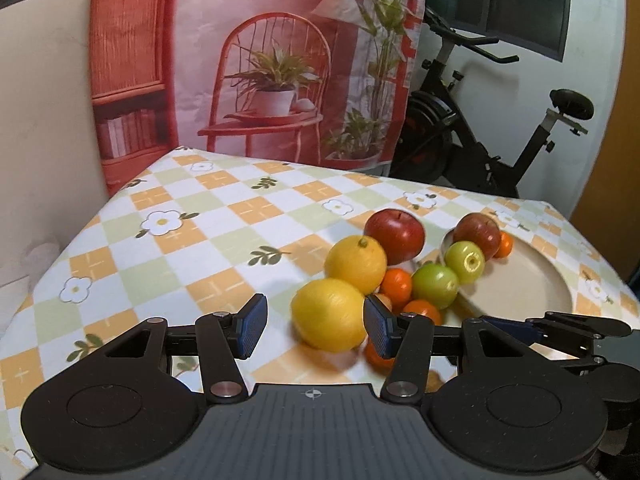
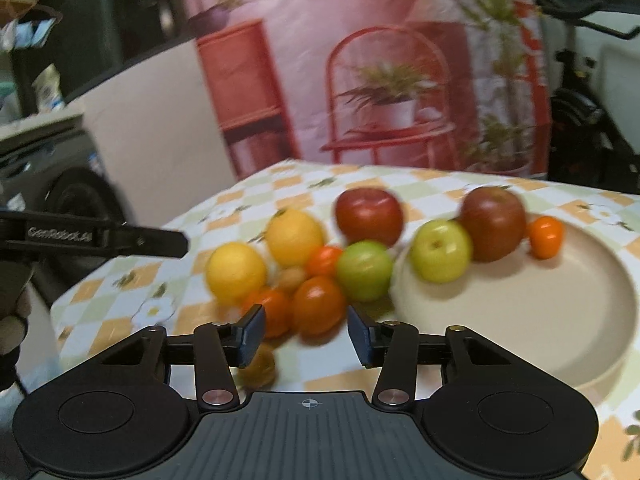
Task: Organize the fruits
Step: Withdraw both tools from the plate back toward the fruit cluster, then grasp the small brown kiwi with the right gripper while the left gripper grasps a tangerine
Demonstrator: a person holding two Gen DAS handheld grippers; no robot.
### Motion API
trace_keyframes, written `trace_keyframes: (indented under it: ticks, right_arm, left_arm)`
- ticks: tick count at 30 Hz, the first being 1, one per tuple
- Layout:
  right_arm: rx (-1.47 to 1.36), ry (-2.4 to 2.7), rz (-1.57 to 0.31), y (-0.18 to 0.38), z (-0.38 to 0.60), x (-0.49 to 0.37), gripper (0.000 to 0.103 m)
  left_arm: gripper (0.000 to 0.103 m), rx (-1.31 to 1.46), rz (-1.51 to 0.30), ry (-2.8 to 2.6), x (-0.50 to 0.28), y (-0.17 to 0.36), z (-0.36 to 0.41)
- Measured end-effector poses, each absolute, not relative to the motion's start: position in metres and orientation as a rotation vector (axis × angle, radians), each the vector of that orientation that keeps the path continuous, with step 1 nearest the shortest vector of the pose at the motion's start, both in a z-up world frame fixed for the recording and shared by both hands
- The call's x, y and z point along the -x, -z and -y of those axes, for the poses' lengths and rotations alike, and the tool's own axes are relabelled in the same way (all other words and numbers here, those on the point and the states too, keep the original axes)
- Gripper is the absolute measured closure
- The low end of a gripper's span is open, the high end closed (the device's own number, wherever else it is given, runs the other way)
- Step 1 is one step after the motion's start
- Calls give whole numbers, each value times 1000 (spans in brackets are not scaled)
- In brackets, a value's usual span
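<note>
Left gripper [image 1: 314, 326]: parted, empty, near lemon [image 1: 329, 314] between pads. Right gripper [image 2: 306, 334]: parted, empty, apparently facing blurred oranges [image 2: 318, 304]. Fruits clustered left of plate [image 2: 560, 320]. Centre pads before clenching; avoid nudging neighbours.

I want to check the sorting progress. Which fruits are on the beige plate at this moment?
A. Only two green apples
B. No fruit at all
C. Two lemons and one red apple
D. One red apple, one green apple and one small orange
D: on the beige plate sit a red apple, a green apple and a small orange; the other fruits lie on the tablecloth.
</note>
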State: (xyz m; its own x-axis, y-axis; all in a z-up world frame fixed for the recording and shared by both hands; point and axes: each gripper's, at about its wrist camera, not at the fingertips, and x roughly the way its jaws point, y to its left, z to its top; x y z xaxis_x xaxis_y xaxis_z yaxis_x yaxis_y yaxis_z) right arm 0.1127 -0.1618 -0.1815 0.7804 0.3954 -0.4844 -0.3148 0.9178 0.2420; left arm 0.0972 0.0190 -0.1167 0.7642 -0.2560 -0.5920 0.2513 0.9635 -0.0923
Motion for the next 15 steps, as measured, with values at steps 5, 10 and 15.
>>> trace_keyframes:
  ticks: [5,10,15]
  right_arm:
    - [-116,-445,-599,188,144,-114,66]
    - [-62,-489,-640,193,131,-118,71]
    - [-38,-508,-653,194,129,-117,79]
  left_arm:
    - [47,28,-643,268,-91,122,-26]
    - [47,47,-652,268,-92,124,-27]
    - [47,48,-652,278,-91,126,-25]
